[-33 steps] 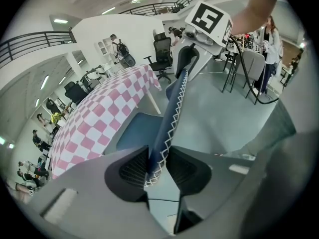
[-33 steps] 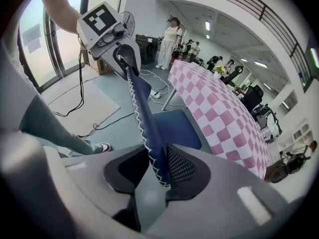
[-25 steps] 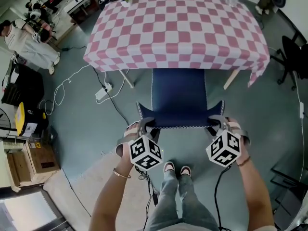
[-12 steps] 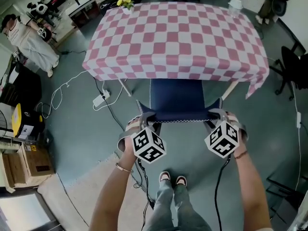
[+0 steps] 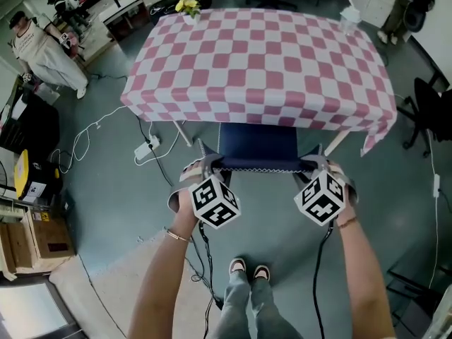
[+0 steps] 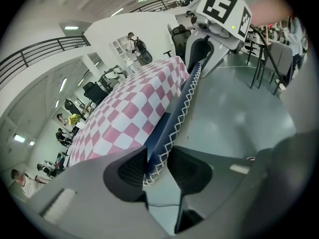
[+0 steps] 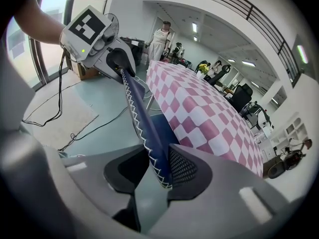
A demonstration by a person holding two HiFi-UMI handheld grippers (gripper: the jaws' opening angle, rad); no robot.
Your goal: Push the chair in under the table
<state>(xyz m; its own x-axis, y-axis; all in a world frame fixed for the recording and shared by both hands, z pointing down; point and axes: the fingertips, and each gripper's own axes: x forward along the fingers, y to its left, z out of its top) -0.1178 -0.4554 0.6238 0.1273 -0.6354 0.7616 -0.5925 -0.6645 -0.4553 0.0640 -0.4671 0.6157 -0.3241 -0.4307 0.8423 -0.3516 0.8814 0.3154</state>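
A dark blue chair with white stitching stands at the near side of the table, which wears a pink-and-white checked cloth. Most of the seat is under the cloth's overhang. My left gripper holds the left end of the chair back, and my right gripper holds the right end. In the left gripper view the stitched chair back sits between the pads of the left gripper, whose jaws are opening slightly. In the right gripper view the chair back is clamped in the right gripper.
A power strip and cables lie on the floor left of the chair. A person stands at the far left. A black office chair is at the right. Yellow flowers stand on the table's far corner. A pale mat lies behind me.
Both grippers have moved toward the table with the chair back in them. The seat has slid further under the checked cloth, and less of it shows.
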